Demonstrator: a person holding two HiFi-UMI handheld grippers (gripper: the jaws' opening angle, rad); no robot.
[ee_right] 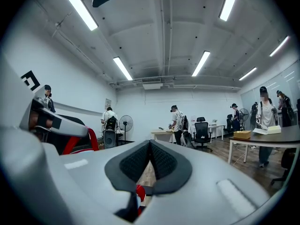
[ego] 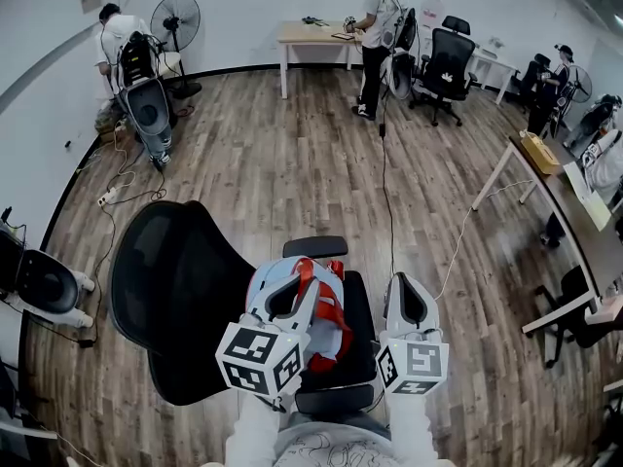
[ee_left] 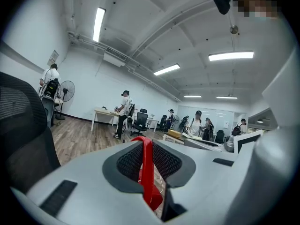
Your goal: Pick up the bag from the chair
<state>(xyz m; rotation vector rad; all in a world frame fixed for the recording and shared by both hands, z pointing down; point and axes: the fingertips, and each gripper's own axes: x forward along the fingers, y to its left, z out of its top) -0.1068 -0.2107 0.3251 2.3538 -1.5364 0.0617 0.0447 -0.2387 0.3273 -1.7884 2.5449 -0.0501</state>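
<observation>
A red bag [ego: 331, 331] hangs over the seat of a black mesh office chair [ego: 175, 290]. Its red strap [ego: 305, 278] runs up between the jaws of my left gripper [ego: 292, 295], which is shut on it. In the left gripper view the strap [ee_left: 146, 172] is pinched between the dark pads [ee_left: 129, 161], and the left gripper [ee_left: 147, 146] points up toward the room. My right gripper [ego: 405, 285] hovers just right of the seat, shut with nothing in it. In the right gripper view its jaws [ee_right: 150, 146] meet at the tips, with a bit of red bag [ee_right: 139, 191] below.
A power cable [ego: 386, 193] runs across the wooden floor toward the chair. A long desk [ego: 560, 197] stands at the right, another desk [ego: 316, 37] at the back beside a standing person [ego: 375, 37]. A fan [ego: 175, 17] and a second person [ego: 117, 42] are at back left.
</observation>
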